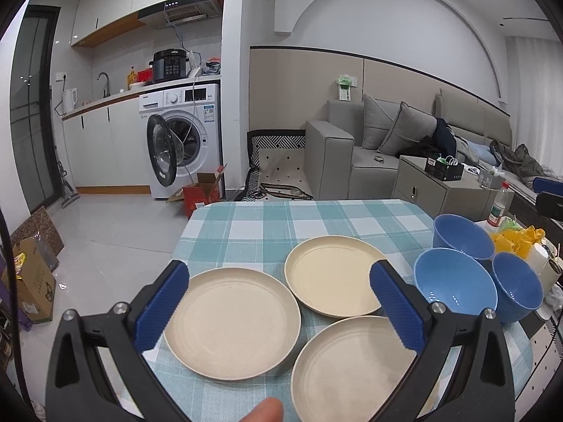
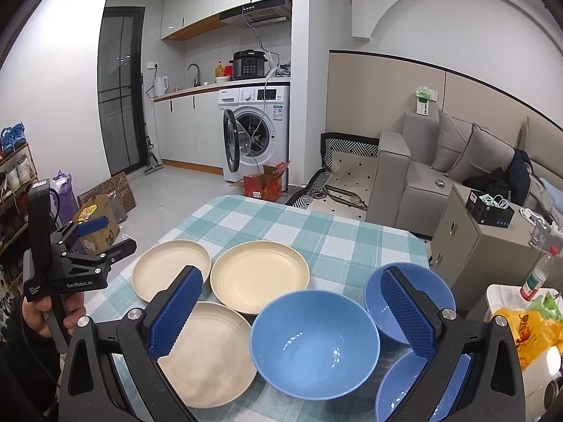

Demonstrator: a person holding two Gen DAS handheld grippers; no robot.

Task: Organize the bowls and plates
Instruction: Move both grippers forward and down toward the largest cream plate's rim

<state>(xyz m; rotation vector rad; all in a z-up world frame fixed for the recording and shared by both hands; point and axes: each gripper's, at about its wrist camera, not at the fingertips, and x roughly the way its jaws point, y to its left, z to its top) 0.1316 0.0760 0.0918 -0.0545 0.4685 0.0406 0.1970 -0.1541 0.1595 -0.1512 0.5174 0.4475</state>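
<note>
Cream plates (image 1: pixel 232 321) lie in a loose trio on the checked tablecloth (image 1: pixel 260 225), directly below the left gripper (image 1: pixel 278 311), jaws wide and empty. Three blue bowls (image 2: pixel 315 343) cluster beside them under the right gripper (image 2: pixel 292 314), also wide. Nothing blocks either; bags (image 2: pixel 527 327) crowd the right edge

We see the far half of the checked tablecloth (image 2: pixel 281 225) bare, so a gripper could pass freely there. Nearer, three cream plates (image 1: pixel 232 320) lie close together, two of them touching at the rims, with only narrow strips of cloth between. Three blue bowls (image 2: pixel 313 341) crowd the right side, rim against rim, leaving no gap. Just past the table's right edge, a bottle (image 2: pixel 536 274) and a yellow bag (image 2: pixel 527 330) hem in that flank.
</note>
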